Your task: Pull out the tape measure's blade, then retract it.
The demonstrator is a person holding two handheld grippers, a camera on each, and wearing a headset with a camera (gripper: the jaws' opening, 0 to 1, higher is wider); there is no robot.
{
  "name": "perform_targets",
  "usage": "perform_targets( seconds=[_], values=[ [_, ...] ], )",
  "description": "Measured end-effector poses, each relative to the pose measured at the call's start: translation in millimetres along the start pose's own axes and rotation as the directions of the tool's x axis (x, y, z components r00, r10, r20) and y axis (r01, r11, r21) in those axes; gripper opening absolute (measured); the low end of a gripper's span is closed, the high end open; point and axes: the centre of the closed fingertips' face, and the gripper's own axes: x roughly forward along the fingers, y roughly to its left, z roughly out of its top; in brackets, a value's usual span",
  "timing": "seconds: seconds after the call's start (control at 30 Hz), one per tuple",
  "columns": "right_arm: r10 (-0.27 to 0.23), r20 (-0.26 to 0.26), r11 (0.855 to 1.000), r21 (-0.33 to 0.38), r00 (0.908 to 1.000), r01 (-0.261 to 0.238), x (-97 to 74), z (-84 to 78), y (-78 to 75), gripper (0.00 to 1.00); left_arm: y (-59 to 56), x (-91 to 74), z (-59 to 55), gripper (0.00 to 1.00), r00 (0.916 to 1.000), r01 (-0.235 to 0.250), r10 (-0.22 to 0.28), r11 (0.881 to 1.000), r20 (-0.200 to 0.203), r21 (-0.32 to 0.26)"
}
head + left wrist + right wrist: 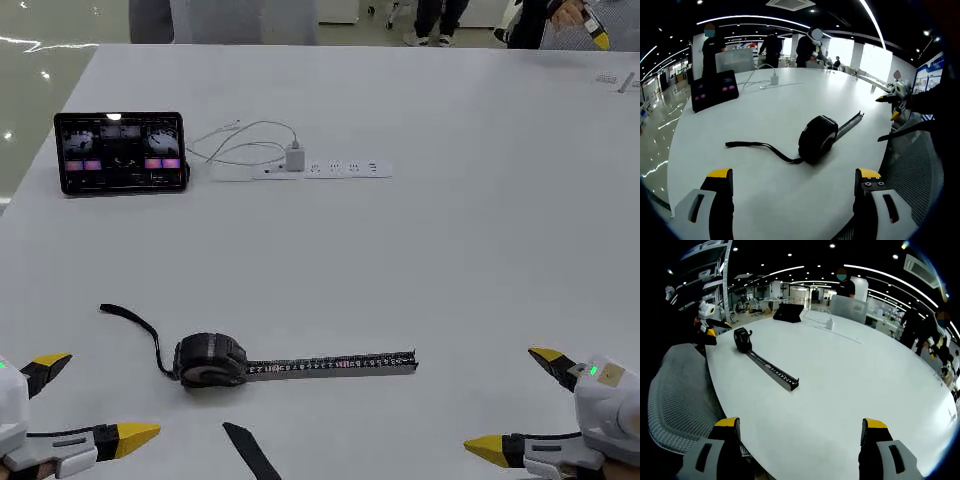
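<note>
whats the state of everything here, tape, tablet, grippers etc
tape measure: lying on the table, not gripped
blade: pulled out, flat on the table
strap: loose on the table
tablet: propped up, screen on
charger: plugged into the power strip
left gripper: open, holding nothing
right gripper: open, holding nothing

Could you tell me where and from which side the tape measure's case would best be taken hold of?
Grip the black case across its two flat sides, probably with the left tool, which is open and nearest. Come from the strap end: the blade runs out flat from the opposite end, so that approach leaves its path clear.
</note>
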Motion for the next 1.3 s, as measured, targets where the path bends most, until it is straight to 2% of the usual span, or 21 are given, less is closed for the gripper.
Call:
perform_targets(
  seconds=[0.17, 0.37, 0.53, 0.7, 0.9, 1.07, 1.17, 1.3],
  values=[
    [0.006, 0.000, 1.000, 0.015, 1.0000, -0.006, -4.5, -1.0, -0.8, 0.99, -1.4, -2.4, 0.9, 0.99, 1.0000, 0.000, 0.000, 1.000, 0.001, 0.003],
    [-0.010, 0.010, 1.000, 0.025, 0.9999, 0.009, -6.8, 0.8, -3.4, 0.99, -1.6, -2.7, 3.8, 0.99, 1.0000, -0.004, 0.004, 1.000, 0.007, 0.004],
    [0.001, 0.011, 1.000, 0.031, 0.9999, -0.001, -8.5, 0.4, -2.6, 0.99, -2.4, -3.1, 5.8, 0.99, 1.0000, -0.001, 0.001, 1.000, 0.007, 0.012],
    [0.001, -0.001, 1.000, 0.026, 1.0000, -0.001, -8.6, -2.2, -5.2, 0.99, -2.2, -2.7, 8.4, 0.99, 1.0000, -0.005, 0.005, 1.000, 0.005, 0.007],
    [0.014, 0.000, 0.999, 0.038, 0.9999, -0.014, -8.8, -0.8, -4.9, 0.99, -8.6, 2.5, 11.7, 0.99, 1.0000, 0.003, -0.003, 1.000, 0.002, 0.013],
    [0.030, -0.019, 0.999, 0.020, 0.9994, -0.030, -5.7, 1.8, -4.0, 0.99, -13.3, 9.1, 14.5, 0.99, 1.0000, 0.002, -0.002, 1.000, -0.001, -0.008],
    [0.040, -0.028, 0.999, 0.004, 0.9988, -0.040, -2.7, 6.3, -5.7, 0.99, -15.5, 14.3, 18.4, 0.99, 1.0000, -0.004, 0.004, 0.999, 0.003, -0.042],
    [0.067, -0.050, 0.997, -0.041, 0.9965, -0.070, 3.1, 12.0, -6.9, 0.99, -25.8, 23.6, 23.9, 0.99, 1.0000, -0.008, 0.008, 0.997, 0.002, -0.082]
  ],
)
